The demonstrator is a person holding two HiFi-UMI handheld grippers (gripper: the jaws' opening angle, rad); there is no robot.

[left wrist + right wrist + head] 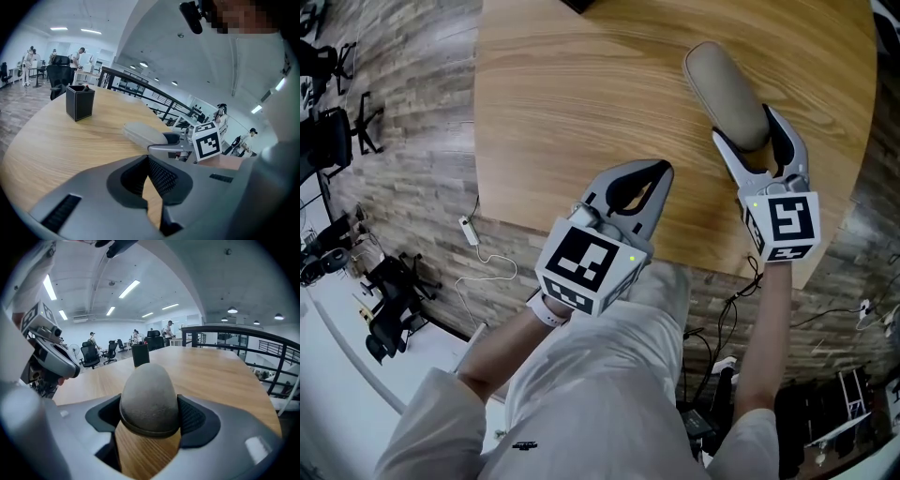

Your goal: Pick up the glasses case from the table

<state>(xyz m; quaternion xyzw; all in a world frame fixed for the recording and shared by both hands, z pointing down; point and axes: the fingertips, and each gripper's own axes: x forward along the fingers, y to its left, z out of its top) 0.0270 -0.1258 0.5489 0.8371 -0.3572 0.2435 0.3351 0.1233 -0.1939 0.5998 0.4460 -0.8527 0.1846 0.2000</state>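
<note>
Seen from above, the person's lap in pale trousers [600, 375] filled the bottom of the head view, with both arms reaching forward to a round wooden table [581, 112]. The left gripper [661, 173] hovered over the table's near edge, its marker cube [586, 262] facing up. Its jaws were pressed together at the tips with nothing between them. Its own view showed only bare wood through the small gap behind the tips.

A little farther in and to the right, the right gripper [748, 131] pinched the near end of the glasses case [727, 89]. In the right gripper view the pads sat against both sides of the rounded, grey-beige case [149, 397]. The case stretched away from the jaws over the right part of the tabletop, angled up and to the left. Whether it was clear of the wood could not be told.

Beyond it, near the far side of the table, stood a small black box [79, 102]. Farther still lay an open office, with chairs, desks and several people under strip lights.
</note>
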